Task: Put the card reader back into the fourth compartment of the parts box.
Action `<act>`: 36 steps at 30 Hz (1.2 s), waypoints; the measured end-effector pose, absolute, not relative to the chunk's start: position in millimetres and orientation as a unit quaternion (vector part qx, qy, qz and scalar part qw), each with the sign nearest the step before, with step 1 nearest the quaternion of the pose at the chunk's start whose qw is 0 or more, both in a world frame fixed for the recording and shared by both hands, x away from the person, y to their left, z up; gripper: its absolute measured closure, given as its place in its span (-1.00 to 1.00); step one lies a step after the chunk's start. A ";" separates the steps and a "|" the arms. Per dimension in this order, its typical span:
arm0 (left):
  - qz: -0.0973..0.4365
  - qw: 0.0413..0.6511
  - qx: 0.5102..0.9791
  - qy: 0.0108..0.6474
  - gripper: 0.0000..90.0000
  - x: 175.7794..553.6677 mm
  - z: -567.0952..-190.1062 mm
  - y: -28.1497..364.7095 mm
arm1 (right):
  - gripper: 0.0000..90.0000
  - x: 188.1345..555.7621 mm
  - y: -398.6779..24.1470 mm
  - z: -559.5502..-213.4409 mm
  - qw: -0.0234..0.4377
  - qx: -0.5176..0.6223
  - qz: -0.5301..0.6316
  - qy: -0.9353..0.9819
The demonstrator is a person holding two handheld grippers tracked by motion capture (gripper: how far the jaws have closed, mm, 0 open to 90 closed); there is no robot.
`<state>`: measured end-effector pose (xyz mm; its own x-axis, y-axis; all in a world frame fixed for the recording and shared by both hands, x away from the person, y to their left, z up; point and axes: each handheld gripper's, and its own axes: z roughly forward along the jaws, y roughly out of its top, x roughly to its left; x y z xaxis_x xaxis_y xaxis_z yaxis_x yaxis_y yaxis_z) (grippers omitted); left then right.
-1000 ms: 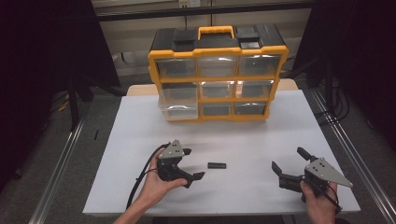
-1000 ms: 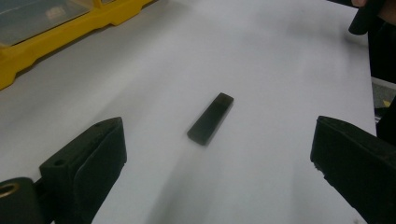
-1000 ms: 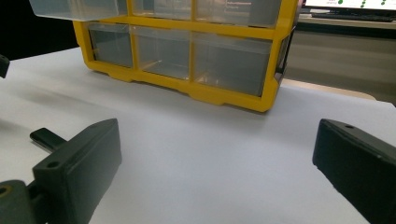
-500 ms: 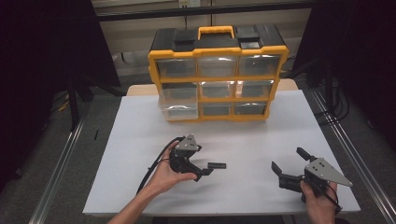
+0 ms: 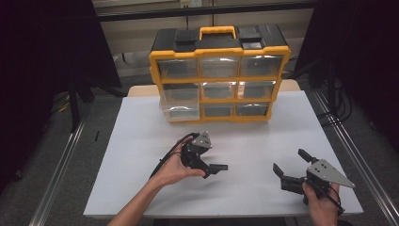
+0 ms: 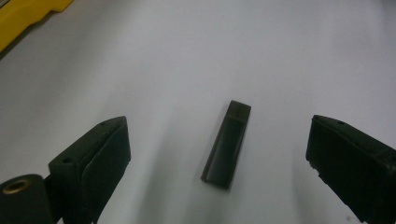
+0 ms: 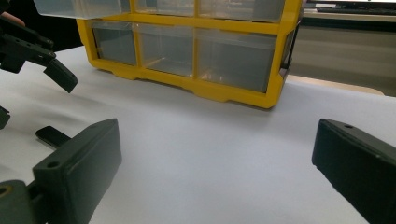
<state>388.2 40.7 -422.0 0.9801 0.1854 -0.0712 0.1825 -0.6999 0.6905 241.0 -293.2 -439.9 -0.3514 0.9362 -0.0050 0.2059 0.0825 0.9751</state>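
High view: left gripper now over black bar.

A white table carries a yellow organizer and a small black bar.

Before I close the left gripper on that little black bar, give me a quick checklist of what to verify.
1. black bar lies between the left gripper jaws: ok.
2. Jaws wide open, pads not touching the bar, though they have just been closing a little: ok.
3. Bar flat on the white table, nothing beside it: ok.
4. Bar square to the pads: not ok, slightly tilted.
5. right gripper open, well apart: ok.
6. Pulled-out drawer of the yellow organizer empty: cannot tell.
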 end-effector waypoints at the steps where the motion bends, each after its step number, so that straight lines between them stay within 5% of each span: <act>1: 0.002 0.372 0.923 0.096 -0.82 389.1 -423.3 38.7 | -0.97 241.1 -293.6 -439.9 0.356 0.445 0.511 0.643; 4: 0.004 0.357 0.930 0.087 -0.87 392.3 -427.0 34.2 | -0.97 241.3 -293.4 -440.1 0.357 0.444 0.511 0.644; 15: -0.012 0.317 0.945 0.075 -0.54 395.3 -435.8 26.6 | -0.97 240.6 -292.5 -440.1 0.354 0.442 0.512 0.646; 17: -0.027 0.308 0.949 0.067 -0.35 395.8 -436.2 24.9 | -0.97 240.6 -292.5 -440.1 0.354 0.442 0.511 0.647; 36: -0.011 0.280 0.959 0.044 0.14 390.2 -436.2 15.0 | -0.97 240.7 -292.7 -440.1 0.353 0.442 0.511 0.647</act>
